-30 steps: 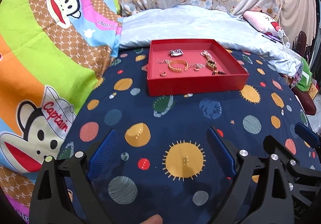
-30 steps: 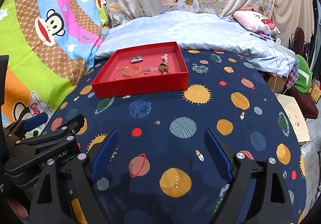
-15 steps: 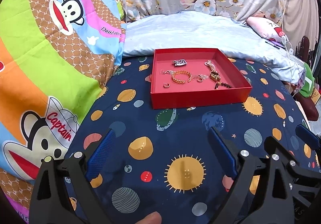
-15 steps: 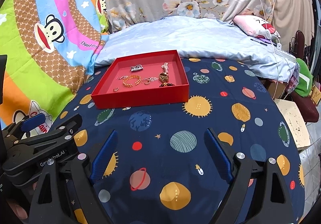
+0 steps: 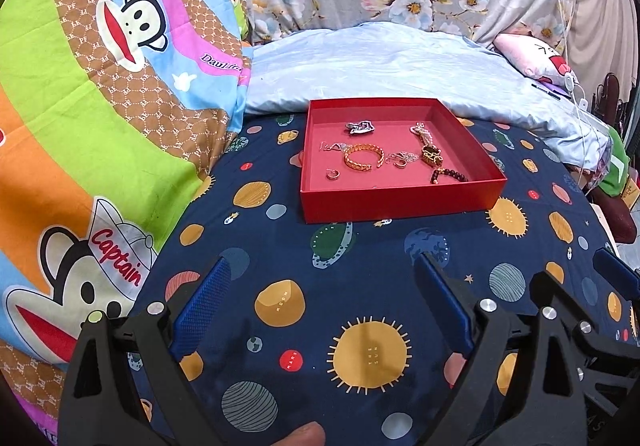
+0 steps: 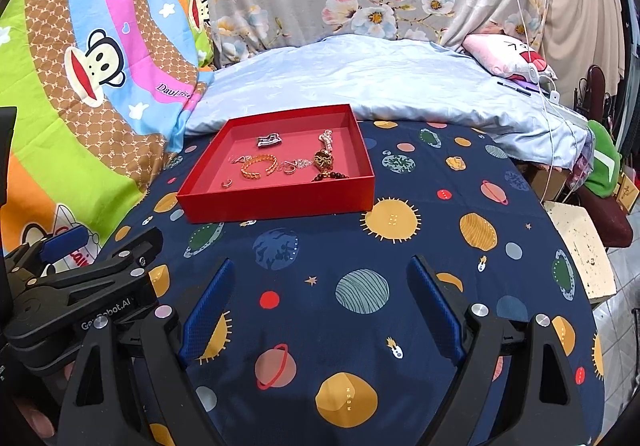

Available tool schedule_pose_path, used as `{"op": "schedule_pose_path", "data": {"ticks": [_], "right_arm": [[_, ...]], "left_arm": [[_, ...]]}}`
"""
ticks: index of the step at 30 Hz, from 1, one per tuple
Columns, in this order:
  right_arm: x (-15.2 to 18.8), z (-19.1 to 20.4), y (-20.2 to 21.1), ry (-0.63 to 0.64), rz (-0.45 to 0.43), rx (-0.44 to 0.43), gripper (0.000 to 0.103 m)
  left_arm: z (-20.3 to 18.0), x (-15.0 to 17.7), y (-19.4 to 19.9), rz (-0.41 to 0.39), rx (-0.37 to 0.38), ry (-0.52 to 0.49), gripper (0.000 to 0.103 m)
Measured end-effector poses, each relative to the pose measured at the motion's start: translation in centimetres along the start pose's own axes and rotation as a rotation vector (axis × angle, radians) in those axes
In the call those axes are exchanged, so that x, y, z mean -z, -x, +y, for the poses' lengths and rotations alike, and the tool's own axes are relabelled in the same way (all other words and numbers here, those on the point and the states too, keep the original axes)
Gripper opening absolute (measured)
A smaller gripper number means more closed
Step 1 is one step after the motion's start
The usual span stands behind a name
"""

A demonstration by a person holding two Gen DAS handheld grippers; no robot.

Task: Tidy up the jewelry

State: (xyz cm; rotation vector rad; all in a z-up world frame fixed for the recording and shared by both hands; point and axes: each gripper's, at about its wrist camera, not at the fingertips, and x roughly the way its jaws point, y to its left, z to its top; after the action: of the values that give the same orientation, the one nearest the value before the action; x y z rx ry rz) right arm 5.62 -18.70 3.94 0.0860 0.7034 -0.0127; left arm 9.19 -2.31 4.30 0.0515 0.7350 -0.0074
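Left wrist view: left tongs (image 5: pixel 320 310) released, empty; right tongs (image 6: pixel 318 310) likewise. Jewelry sits in red tray (image 5: pixel 396 202) toward the bed's far edge. Risks: chains (image 5: pixel 404 158) tangled beside gold bracelet (image 5: pixel 363 158), tiny ring (image 5: pixel 333 174) slipping the pads.

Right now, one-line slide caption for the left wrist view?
Left gripper, jaws open, faces a red tray of jewelry on planet-print bedding.
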Motion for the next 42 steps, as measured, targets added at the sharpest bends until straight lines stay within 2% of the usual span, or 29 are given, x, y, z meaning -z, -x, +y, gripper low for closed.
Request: {"op": "schedule_pose_path", "data": {"ticks": [42], "right_arm": [[-0.50, 0.02, -0.04, 0.002, -0.003, 0.007, 0.086]], "left_arm": [[0.26, -0.22, -0.34, 0.006, -0.007, -0.017, 0.090]]}}
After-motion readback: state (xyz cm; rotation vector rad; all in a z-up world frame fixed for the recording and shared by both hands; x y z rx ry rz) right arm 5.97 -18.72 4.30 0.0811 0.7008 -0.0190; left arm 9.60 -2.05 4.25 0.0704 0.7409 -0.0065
